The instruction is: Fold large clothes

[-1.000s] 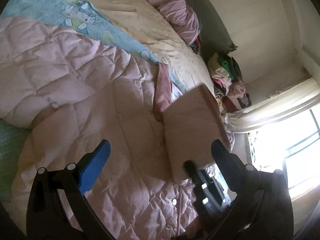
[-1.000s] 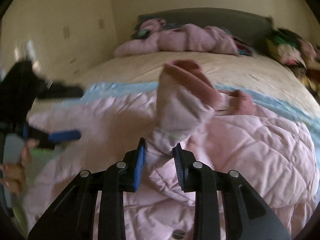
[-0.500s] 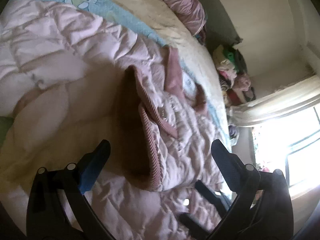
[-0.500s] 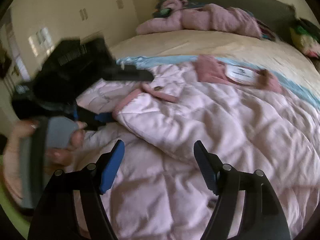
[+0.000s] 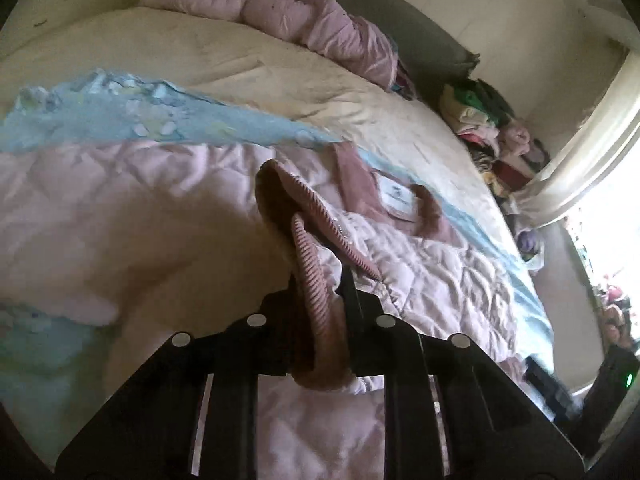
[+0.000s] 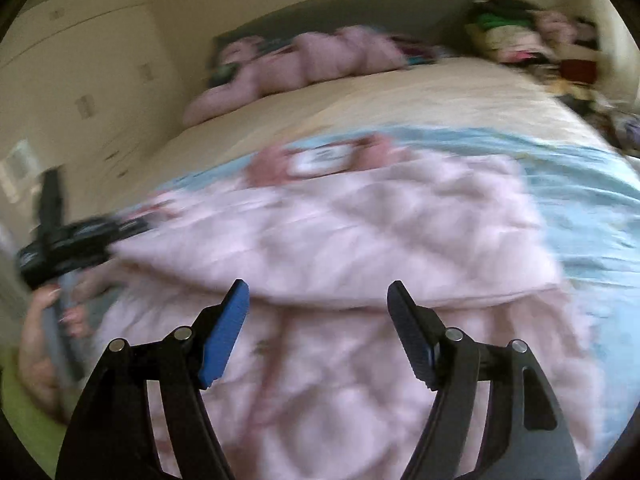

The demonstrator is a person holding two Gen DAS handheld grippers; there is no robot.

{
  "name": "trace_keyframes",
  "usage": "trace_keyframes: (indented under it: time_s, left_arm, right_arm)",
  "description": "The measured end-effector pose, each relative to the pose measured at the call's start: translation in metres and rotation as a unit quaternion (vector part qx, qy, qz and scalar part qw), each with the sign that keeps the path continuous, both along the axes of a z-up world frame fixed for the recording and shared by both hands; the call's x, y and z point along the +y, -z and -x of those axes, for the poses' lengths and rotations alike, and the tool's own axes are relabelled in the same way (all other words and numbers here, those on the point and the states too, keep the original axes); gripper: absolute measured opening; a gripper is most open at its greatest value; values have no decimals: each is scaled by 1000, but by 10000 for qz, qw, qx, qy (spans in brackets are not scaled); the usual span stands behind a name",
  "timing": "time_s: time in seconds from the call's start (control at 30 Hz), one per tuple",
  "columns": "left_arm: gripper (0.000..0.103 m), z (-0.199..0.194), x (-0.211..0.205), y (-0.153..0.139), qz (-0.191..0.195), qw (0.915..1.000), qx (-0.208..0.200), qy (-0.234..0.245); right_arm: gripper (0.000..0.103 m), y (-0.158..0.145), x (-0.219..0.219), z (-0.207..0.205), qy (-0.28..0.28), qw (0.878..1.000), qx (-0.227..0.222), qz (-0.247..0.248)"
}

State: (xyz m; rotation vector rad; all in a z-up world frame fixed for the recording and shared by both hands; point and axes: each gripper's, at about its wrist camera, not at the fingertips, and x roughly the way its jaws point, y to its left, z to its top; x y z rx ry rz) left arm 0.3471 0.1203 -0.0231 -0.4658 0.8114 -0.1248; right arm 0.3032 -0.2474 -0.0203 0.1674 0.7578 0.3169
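A large pink quilted jacket (image 5: 420, 264) lies spread on the bed, its collar and white label (image 5: 394, 194) toward the far side. My left gripper (image 5: 318, 280) is shut on the jacket's ribbed cuff (image 5: 308, 264) and holds the sleeve end up over the jacket. In the right wrist view the jacket (image 6: 360, 240) lies folded over itself. My right gripper (image 6: 318, 300) is open and empty just above its near part. The left gripper shows blurred at the left edge of the right wrist view (image 6: 68, 240).
The bed has a cream sheet (image 5: 240, 64) and a light blue printed blanket (image 5: 132, 120). A second pink garment (image 5: 304, 16) lies bunched by the dark headboard. A pile of clothes (image 5: 492, 128) sits at the far right. A window and curtain (image 5: 580, 168) are to the right.
My left gripper has closed on the ribbed cuff, which it was open around before. My right gripper, earlier shut on the sleeve, let go and has moved back, open.
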Motion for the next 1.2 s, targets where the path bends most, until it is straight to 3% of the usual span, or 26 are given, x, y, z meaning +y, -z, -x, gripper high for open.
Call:
trace_keyframes:
  time_s: [0.07,0.17,0.37,0.5,0.63,0.73,0.83,0.93,1.1,1.2]
  left_arm:
    - [12,-5,6,20,42,9995,322,-2]
    - [13,-8,11,42,70,9976,685,-19]
    - [16,-6,15,47,-95,9973,719,-60]
    - [17,-7,15,51,-51,9970,773,-82]
    - [19,-7,14,54,-72,9967,809,-79]
    - [22,-8,14,57,-57,9966,822,-42]
    - [26,-10,12,58,-57,9967,812,-16]
    - [30,-7,12,49,-124,9970,769,-45]
    - [32,6,19,9,-438,9983,241,-285]
    - [40,14,16,-7,-239,9995,16,-212]
  right_arm:
    - [70,-2,-21,-9,643,9977,-15,192]
    - [71,-3,-46,-27,1193,9928,129,26]
    - [70,3,-41,-71,1095,9933,228,294]
    - [70,19,-34,-101,982,9929,497,457]
    - [70,42,-40,-127,1234,9859,877,712]
    - [71,67,-49,-139,1284,9831,1183,557]
    - [71,78,-52,-141,1292,9836,1127,557]
    - [71,84,-56,-142,1320,9834,1155,456]
    - [71,57,-50,-117,1232,9879,929,178]
    - [71,42,-40,-91,998,9925,693,101]
